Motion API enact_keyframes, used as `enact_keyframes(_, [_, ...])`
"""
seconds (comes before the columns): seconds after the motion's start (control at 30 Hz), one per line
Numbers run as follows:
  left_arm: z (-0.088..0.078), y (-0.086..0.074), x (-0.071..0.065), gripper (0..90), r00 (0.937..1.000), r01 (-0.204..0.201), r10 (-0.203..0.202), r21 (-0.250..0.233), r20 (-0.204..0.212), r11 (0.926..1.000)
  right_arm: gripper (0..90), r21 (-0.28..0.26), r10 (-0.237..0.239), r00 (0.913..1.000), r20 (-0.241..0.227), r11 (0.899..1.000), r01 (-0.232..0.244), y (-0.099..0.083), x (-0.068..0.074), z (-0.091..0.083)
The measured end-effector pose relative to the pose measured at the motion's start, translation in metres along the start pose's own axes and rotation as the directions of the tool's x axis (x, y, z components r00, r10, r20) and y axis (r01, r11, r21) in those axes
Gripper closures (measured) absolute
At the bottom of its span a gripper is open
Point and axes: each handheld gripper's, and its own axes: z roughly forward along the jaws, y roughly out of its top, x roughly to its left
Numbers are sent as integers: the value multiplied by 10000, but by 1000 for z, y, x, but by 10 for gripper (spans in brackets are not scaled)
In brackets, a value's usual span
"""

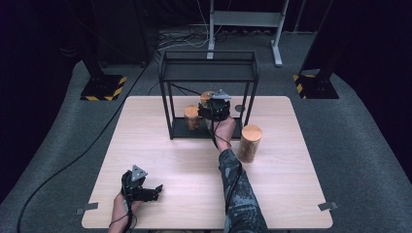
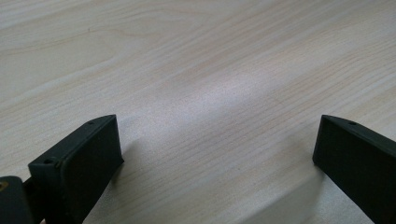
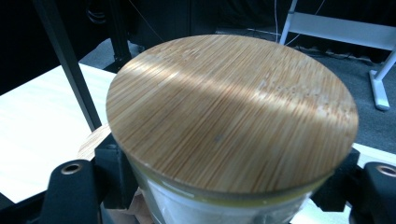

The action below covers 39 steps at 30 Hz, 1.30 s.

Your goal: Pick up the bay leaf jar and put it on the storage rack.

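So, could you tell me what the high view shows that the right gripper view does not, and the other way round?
The high view alone takes in the left gripper resting open on the table, a tall lidded jar standing outside the black rack, and another jar on the rack's lower shelf. The right gripper view alone gives the bamboo lid's grain close up, with the jaws pressed on the jar below it. Both show the right gripper, its held jar and the rack.

No text, label, brand or number can be read anywhere. The only sign-like markings are yellow-and-black hazard stripes on the two stand bases (image 1: 103, 88) on the floor, far left and far right beyond the table.
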Motion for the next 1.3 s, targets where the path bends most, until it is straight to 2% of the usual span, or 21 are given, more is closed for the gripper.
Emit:
enact_keyframes(0.57, [0,0,0,6,10000,22,-22,-35,14,10000,250,258,202,9998,79,9995,-204,-5,-1,16])
enact_keyframes(0.73, [0,0,0,6,10000,-6,6,-29,16,10000,250,238,479,9988,28,9986,-480,-8,-4,19])
enact_keyframes(1.3, [0,0,0,6,10000,-20,20,-29,4,10000,250,30,307,9995,-19,9995,-307,-11,-2,21])
